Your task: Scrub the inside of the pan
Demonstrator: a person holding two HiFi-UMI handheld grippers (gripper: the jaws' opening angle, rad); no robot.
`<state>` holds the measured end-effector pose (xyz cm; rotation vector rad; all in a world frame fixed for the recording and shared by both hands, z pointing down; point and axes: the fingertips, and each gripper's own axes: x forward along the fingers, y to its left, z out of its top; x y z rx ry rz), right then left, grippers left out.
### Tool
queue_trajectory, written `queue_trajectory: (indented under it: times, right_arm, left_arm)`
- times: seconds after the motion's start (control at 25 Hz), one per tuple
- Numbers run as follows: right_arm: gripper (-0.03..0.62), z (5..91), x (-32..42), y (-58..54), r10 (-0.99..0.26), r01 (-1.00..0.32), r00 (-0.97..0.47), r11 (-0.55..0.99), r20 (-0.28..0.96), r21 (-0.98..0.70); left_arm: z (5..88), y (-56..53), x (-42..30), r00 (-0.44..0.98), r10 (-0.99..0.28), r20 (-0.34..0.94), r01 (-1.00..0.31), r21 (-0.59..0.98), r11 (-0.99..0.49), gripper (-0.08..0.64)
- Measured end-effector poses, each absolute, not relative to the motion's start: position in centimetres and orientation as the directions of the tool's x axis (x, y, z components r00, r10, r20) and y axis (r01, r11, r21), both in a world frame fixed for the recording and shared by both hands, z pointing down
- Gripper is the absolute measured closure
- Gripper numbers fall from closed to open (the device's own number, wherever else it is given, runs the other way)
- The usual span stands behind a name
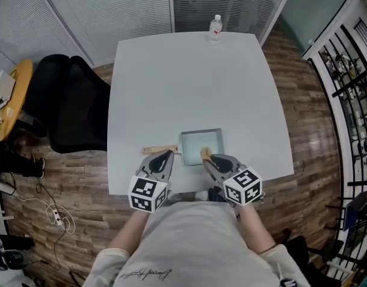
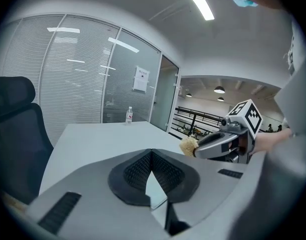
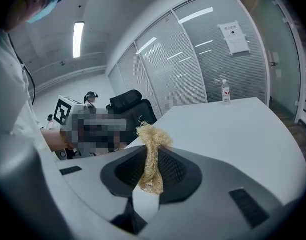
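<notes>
Room: an office with glass walls and closed blinds (image 1: 111,5), and a wooden floor (image 1: 303,100).
Tabletop: the pale grey tabletop (image 1: 171,88) fills the middle of the head view.
Bottle: a small clear water bottle (image 1: 215,28) stands upright at the top edge of the tabletop, well apart from all other things.
Chair: a black office chair (image 1: 75,106) stands at the left side of the tabletop.
Pan: the square, pale pan (image 1: 201,145) lies flat on the tabletop near its lower edge, in the lower middle of the frame. Its wooden handle (image 1: 159,150) points to the left.
Left tongs: the left tongs (image 1: 165,156) are closed, jaw against jaw, with nothing between them. In the head view the tip lies at the handle; I cannot tell if it touches.
Right tongs: the right tongs (image 1: 210,159) are clamped on a tan fibre scrubber (image 3: 152,154), which sticks out above the jaws. The tip is at the lower edge of the pan.
Person: pale shirt and bare forearms at the bottom of the frame.
</notes>
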<state>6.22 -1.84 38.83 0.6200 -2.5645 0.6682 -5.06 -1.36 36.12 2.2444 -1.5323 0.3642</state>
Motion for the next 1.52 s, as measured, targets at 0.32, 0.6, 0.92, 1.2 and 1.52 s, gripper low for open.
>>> queue_trajectory:
  times: [0.32, 0.6, 0.92, 1.2, 1.52]
  right_arm:
    - [0.510, 38.9, 5.9, -1.7, -0.336, -0.522, -0.811, 0.785, 0.480, -0.333]
    - [0.514, 38.1, 5.7, -1.4, -0.323, -0.501, -0.826, 0.798, 0.462, -0.336]
    - [0.515, 38.3, 5.8, -1.1, -0.319, -0.497, -0.821, 0.807, 0.473, -0.319]
    - [0.515, 38.0, 6.0, -1.4, -0.325, -0.499, -0.823, 0.805, 0.465, -0.320]
    - [0.515, 38.0, 5.8, -1.4, -0.325, -0.499, -0.823, 0.806, 0.466, -0.319]
  left_arm:
    - [36.2, -1.0, -5.0, 0.367, -0.831, 0.418, -0.930, 0.160, -0.330, 0.549]
    - [35.6, -0.9, -4.5, 0.381, -0.829, 0.409, -0.925, 0.158, -0.347, 0.549]
    - [35.6, -1.0, -4.5, 0.377, -0.835, 0.401, -0.926, 0.161, -0.341, 0.551]
    - [35.3, -1.3, -4.2, 0.379, -0.838, 0.394, -0.925, 0.159, -0.344, 0.549]
    - [35.1, -1.3, -4.2, 0.382, -0.840, 0.385, -0.924, 0.155, -0.349, 0.551]
